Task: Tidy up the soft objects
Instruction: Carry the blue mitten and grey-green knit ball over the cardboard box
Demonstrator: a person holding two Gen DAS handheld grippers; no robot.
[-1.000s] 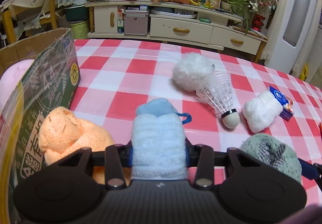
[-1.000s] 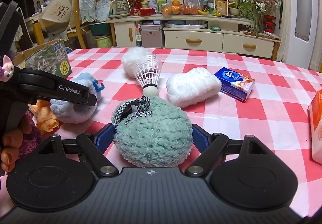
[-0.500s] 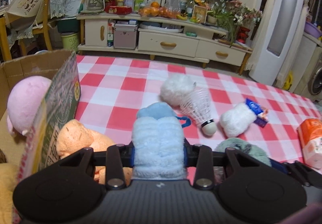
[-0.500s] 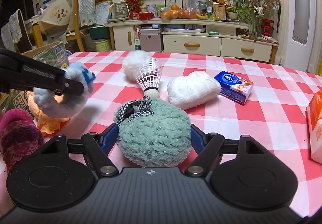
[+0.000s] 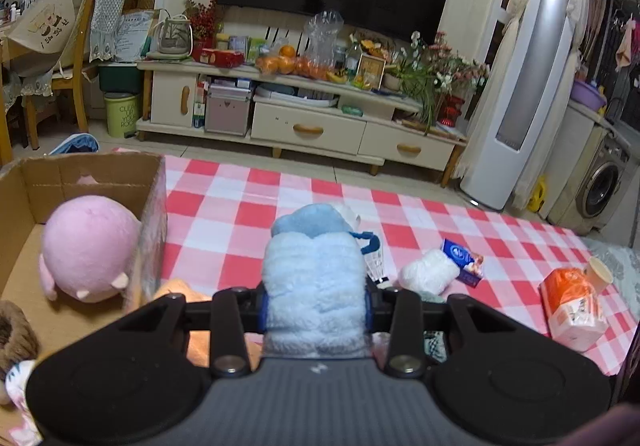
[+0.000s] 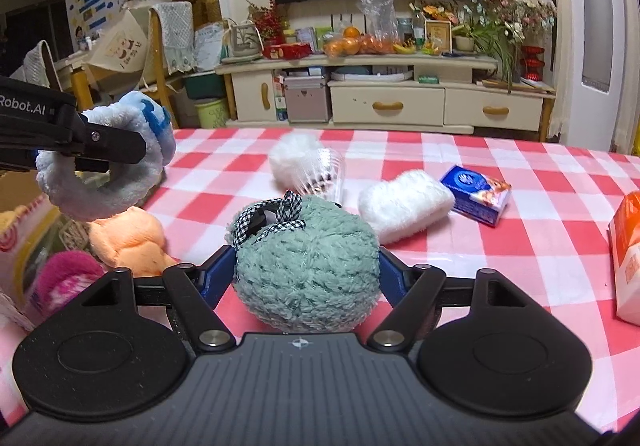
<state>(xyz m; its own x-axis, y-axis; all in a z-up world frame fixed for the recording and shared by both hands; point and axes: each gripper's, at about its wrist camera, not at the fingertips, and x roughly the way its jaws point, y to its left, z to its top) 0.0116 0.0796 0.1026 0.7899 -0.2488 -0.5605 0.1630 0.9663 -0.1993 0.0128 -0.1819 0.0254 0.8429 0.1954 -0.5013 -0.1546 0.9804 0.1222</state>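
Note:
My left gripper [image 5: 316, 306] is shut on a light blue plush [image 5: 316, 278] and holds it in the air above the checked table, just right of the cardboard box [image 5: 100, 169]. The right wrist view shows the same plush [image 6: 120, 185] hanging from the left gripper's fingers [image 6: 108, 145] at the left. Down on the table, my right gripper [image 6: 306, 274] has its blue pads pressed against both sides of a green fluffy plush [image 6: 308, 262] with a checked bow. An orange plush [image 6: 128, 238] lies below the raised blue one.
A pink round plush [image 5: 86, 246] lies inside the box. On the table are a white fluffy ball [image 6: 292, 157], a shuttlecock [image 6: 326, 173], a white plush [image 6: 404, 201], a blue tissue pack [image 6: 476, 193], an orange pack [image 6: 628, 246] and a paper cup [image 5: 598, 274].
The left gripper has risen with the blue plush off the table, so the box's inside now shows. The right gripper has narrowed onto the green plush and stayed in place.

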